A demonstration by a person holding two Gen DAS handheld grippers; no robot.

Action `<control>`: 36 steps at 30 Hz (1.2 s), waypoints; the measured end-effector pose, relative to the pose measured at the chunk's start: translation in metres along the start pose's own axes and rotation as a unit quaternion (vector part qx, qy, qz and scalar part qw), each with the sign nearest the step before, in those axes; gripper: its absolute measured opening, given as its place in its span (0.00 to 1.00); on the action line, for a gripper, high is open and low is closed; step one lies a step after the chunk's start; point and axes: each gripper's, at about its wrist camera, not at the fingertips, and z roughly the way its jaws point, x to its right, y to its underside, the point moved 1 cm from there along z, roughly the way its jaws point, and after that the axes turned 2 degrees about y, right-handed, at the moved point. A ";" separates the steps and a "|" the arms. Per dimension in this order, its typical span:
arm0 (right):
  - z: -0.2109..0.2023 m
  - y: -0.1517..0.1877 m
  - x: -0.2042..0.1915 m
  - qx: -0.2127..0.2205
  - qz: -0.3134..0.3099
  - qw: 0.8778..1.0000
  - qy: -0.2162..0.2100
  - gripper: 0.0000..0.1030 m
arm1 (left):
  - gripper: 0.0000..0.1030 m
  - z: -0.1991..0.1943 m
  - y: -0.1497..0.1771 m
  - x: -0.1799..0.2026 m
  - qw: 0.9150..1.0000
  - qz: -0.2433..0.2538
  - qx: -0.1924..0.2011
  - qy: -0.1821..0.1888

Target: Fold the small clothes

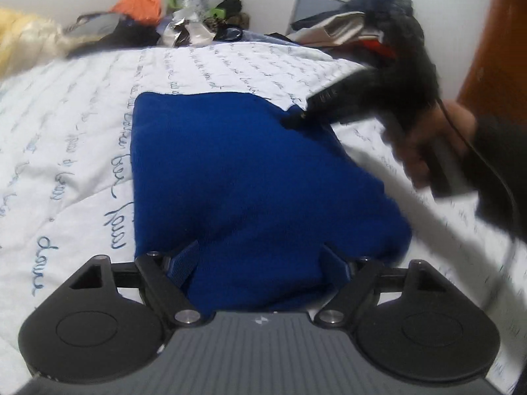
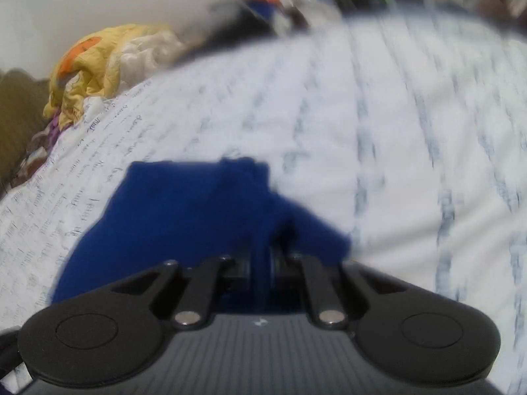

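A: Where do we find the blue garment (image 1: 250, 177)?

B: It lies folded on the white quilt (image 1: 82, 138) with the blue handwriting print. From our left wrist view, its near edge sits between the fingers of the left gripper (image 1: 260, 263) and the cloth spreads away ahead of them.

A: Do those fingers (image 1: 186, 261) hold it?

B: No. They stand wide apart, one on each side of the near fold, and we see no pinch on the cloth.

A: And our right gripper (image 1: 294, 119)?

B: In the left view its dark tip touches the far right corner of the garment, well ahead of the left fingers and off to their right. A hand (image 1: 431, 144) grips its handle. The picture is smeared there.

A: Closed or open?

B: In the right wrist view the jaws are drawn together, and a ridge of blue cloth rises between them, so we read them as clamped on the blue garment.

A: What lies past the fingers?

B: Beyond the quilt's far edge, a heap of clothes (image 1: 138, 3) against the wall, an orange piece on top. Left of the right fingers, a crumpled yellow blanket (image 2: 108, 65) at the quilt's edge.
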 end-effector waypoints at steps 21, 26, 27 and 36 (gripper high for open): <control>-0.084 0.114 -0.098 0.033 -0.154 0.988 0.004 0.44 | 0.83 -0.028 0.031 0.010 0.998 0.009 -0.003 -0.064; -0.105 0.134 -0.093 0.017 -0.176 0.984 0.040 0.44 | 0.79 -0.058 0.038 0.020 0.996 0.032 0.007 -0.079; -0.116 0.134 -0.093 0.025 -0.166 0.985 0.033 0.45 | 0.80 -0.063 0.039 0.020 0.996 0.032 0.014 -0.081; -0.113 0.154 -0.081 -0.011 -0.155 0.988 0.006 0.45 | 0.67 -0.057 0.036 -0.005 0.991 -0.030 -0.006 -0.131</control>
